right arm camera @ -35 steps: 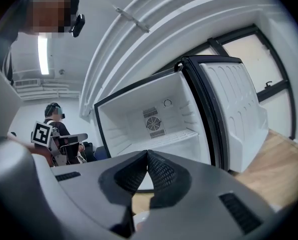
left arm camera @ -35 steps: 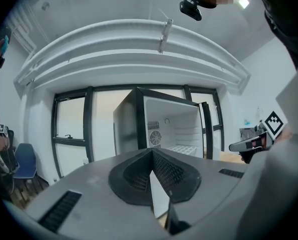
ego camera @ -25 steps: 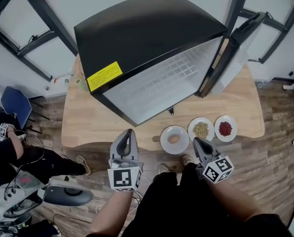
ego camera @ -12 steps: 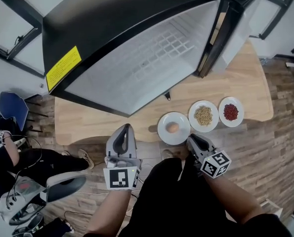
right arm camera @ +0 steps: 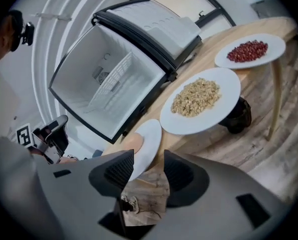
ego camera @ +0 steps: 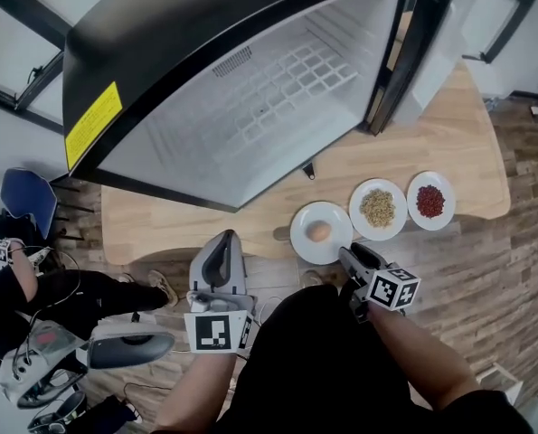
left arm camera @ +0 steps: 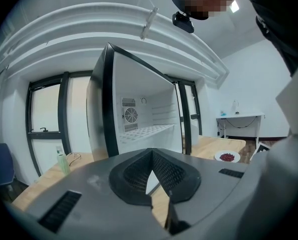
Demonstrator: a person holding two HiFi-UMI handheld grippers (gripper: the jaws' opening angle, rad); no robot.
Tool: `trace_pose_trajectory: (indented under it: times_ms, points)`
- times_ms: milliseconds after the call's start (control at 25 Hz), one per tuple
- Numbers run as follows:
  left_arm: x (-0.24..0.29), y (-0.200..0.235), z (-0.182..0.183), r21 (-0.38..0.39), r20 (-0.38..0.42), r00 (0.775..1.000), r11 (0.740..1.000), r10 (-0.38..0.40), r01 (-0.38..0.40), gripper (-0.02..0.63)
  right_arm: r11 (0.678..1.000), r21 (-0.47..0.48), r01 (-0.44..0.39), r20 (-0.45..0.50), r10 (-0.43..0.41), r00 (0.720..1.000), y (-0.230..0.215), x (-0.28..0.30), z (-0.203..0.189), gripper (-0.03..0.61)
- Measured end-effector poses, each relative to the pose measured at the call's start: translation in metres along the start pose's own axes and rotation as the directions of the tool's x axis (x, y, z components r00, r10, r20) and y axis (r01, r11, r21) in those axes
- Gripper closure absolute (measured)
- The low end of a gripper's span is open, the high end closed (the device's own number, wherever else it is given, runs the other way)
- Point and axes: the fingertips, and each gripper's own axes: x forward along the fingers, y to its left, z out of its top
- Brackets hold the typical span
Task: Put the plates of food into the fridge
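Three white plates sit in a row at the wooden table's front edge: one with a round tan food, one with grains, one with red beans. Behind them stands the small fridge, its door swung wide and its wire shelf bare. My right gripper is at the near rim of the tan-food plate. Its jaws are opening, with that rim between them and the pads apart from it. My left gripper hangs shut and empty off the table's front edge, pointing at the fridge.
A person sits low at the left beside a blue chair. A green bottle stands on the table's far left corner. A shoe shows on the wood floor under the table edge. A white desk stands against the far wall.
The right gripper has moved forward to the tan-food plate's rim and its jaws have spread. The view has drawn closer to the fridge. The left gripper has barely shifted.
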Motion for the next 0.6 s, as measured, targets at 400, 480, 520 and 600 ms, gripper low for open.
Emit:
trace_pose_trajectory:
  times_ms: [400,480,520,600]
  points:
    - [0.006,-0.001,0.004,0.017,-0.003,1.0,1.0,0.007,-0.007,0.609,0.991,0.132,-0.034,-0.042,0.04,0.998,-0.007,0.01,-0.007,0.456]
    - [0.005,-0.001,0.006,0.016,-0.002,1.0,1.0,0.013,-0.013,0.609,0.992,0.12,-0.04,-0.04,0.045,0.998,-0.004,0.007,-0.003,0.503]
    - [0.005,-0.001,0.005,0.014,-0.003,1.0,1.0,0.018,-0.018,0.609,0.991,0.123,-0.044,-0.037,0.049,0.998,-0.002,0.005,-0.001,0.508]
    - [0.004,0.001,0.005,0.006,-0.007,0.999,0.999,0.031,-0.031,0.609,0.989,0.135,-0.062,-0.02,0.065,0.998,0.003,0.0,0.005,0.527]
